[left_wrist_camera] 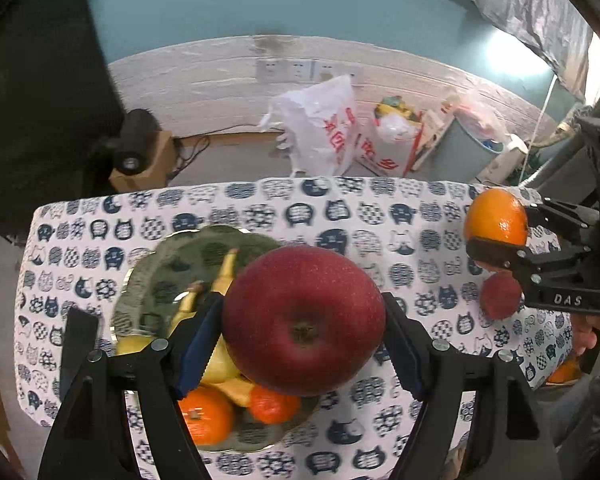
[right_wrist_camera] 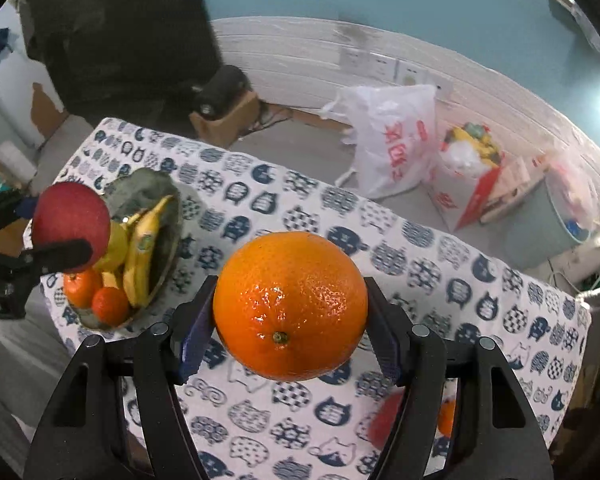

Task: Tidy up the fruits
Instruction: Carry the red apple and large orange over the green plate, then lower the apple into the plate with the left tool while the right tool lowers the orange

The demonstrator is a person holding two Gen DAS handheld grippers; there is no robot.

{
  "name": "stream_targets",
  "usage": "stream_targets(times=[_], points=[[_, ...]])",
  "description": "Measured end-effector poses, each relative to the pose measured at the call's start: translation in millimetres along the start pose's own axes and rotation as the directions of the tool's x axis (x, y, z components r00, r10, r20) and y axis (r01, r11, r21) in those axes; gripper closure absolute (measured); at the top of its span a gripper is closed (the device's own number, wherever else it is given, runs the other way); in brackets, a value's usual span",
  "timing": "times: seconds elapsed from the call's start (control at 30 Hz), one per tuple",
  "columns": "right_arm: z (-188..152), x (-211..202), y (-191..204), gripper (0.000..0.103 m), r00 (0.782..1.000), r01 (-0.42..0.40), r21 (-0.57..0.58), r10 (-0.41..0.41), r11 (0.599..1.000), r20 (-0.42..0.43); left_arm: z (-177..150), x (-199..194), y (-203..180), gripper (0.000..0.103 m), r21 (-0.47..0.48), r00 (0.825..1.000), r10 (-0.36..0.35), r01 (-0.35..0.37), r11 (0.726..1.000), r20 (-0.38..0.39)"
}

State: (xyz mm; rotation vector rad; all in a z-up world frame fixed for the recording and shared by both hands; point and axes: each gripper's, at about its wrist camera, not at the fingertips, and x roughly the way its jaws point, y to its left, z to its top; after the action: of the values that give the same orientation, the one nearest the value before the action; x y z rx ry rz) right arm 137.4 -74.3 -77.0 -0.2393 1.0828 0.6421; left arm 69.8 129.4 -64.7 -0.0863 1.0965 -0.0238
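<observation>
My left gripper (left_wrist_camera: 302,304) is shut on a large red apple (left_wrist_camera: 304,320), held in the air above the near part of a glass bowl (left_wrist_camera: 172,256). The bowl holds bananas (left_wrist_camera: 224,276) and small oranges (left_wrist_camera: 206,416). My right gripper (right_wrist_camera: 290,288) is shut on a big orange (right_wrist_camera: 290,306) above the cat-print tablecloth (right_wrist_camera: 420,264). In the left wrist view the right gripper (left_wrist_camera: 504,228) with its orange (left_wrist_camera: 496,216) hangs at the right. The right wrist view shows the left gripper (right_wrist_camera: 56,228) with the apple (right_wrist_camera: 72,226) over the bowl (right_wrist_camera: 148,184).
A second red fruit (left_wrist_camera: 500,294) lies on the cloth under the right gripper, and a small orange (right_wrist_camera: 446,416) lies beside it. Beyond the table's far edge, white plastic bags (left_wrist_camera: 320,124) and a cardboard box (left_wrist_camera: 392,148) stand on the floor. A person's hand (left_wrist_camera: 592,332) is at the right.
</observation>
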Motion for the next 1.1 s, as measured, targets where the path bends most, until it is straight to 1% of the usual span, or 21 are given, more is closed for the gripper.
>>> stream_targets(times=[0.27,0.47,0.57,0.7,1.1], points=[[19,19,40,0.034,0.999,-0.036,-0.055,0.036,0.998,-0.012,4,-3,52,0.025,-0.037,0.999,0.047,-0.046,0.998,0.006],[34,38,70,0.034,0.998,-0.056,-0.09,0.054,0.994,-0.028,1,10,91,0.025,-0.114,0.999,0.046,-0.047,0.992,-0.01],[39,49,84,0.034,0.997,-0.07,-0.107,0.066,0.992,-0.04,-3,18,103,0.025,-0.135,0.999,0.048,-0.05,0.99,-0.018],[43,64,98,0.034,0.995,-0.084,-0.117,0.077,0.99,-0.062,-7,32,118,0.025,-0.169,0.998,0.034,-0.042,0.985,-0.049],[46,104,127,0.034,0.986,-0.121,-0.122,0.104,0.985,-0.134,-19,60,139,0.025,-0.213,0.992,0.026,-0.052,0.976,-0.123]])
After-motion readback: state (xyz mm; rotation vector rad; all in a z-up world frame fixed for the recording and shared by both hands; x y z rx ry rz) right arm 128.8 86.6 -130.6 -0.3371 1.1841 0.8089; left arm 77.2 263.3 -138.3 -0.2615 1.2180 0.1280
